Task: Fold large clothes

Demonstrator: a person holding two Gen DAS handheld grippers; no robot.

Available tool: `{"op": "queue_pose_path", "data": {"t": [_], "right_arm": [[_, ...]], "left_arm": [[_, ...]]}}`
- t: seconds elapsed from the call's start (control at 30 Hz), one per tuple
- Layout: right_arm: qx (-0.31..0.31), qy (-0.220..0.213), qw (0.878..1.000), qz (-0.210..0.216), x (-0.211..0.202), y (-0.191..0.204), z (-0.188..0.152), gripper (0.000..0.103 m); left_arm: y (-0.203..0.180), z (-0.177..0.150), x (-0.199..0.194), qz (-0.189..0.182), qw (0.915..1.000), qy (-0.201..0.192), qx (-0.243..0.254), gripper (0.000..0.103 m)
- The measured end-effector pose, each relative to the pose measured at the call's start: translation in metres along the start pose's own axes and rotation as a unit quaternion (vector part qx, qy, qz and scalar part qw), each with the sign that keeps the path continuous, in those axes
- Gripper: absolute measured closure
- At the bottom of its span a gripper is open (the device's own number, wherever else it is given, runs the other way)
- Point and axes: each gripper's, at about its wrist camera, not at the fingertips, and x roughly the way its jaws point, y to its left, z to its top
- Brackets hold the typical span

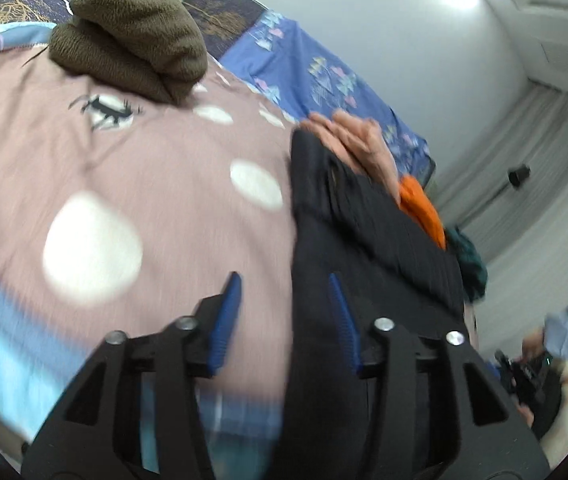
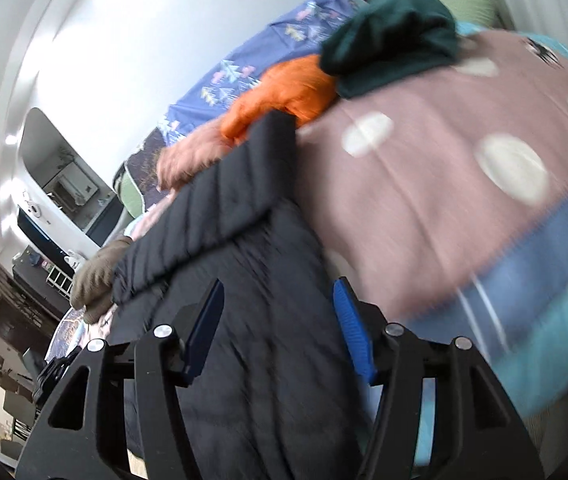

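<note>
A black quilted jacket (image 1: pixel 368 256) lies on a bed with a pink spotted cover (image 1: pixel 124 168). My left gripper (image 1: pixel 288 312) is open, its jaws apart over the jacket's left edge, with nothing between them. In the right wrist view the jacket (image 2: pixel 252 288) runs under my right gripper (image 2: pixel 280 320), which is open with cloth showing between its blue fingers (image 2: pixel 354 336). The jacket's upper part is folded over (image 2: pixel 220 200). Both views are blurred by motion.
A brown knit garment (image 1: pixel 132 36) sits at the bed's far end. Orange (image 2: pixel 288 88), dark green (image 2: pixel 392 32) and pink (image 2: pixel 188 156) clothes lie piled beside the jacket. A blue patterned sheet (image 1: pixel 316 76) runs along the wall. My other hand-held gripper (image 1: pixel 532 372) shows at lower right.
</note>
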Motion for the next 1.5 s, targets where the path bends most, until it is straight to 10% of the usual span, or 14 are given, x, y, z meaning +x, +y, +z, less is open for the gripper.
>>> {"op": "queue_pose_path", "data": {"t": [0.83, 0.93, 1.13, 1.5], "right_arm": [[-0.009, 0.106, 0.994, 0.023, -0.008, -0.029, -0.129, 0.045], [-0.017, 0.109, 0.993, 0.03, -0.009, -0.024, -0.134, 0.061], [0.007, 0.104, 0.994, 0.029, -0.02, -0.035, -0.137, 0.092], [0.054, 0.049, 0.981, 0.177, -0.072, -0.02, -0.111, 0.101]], "left_arm": [[-0.016, -0.116, -0.019, -0.023, 0.9917, 0.106, 0.068, 0.038], [-0.015, -0.121, -0.015, -0.024, 0.9902, 0.12, 0.067, 0.039], [-0.012, -0.129, -0.012, -0.034, 0.9871, 0.142, 0.067, 0.087], [-0.033, -0.106, -0.047, -0.157, 0.9821, 0.099, 0.034, 0.096]]}}
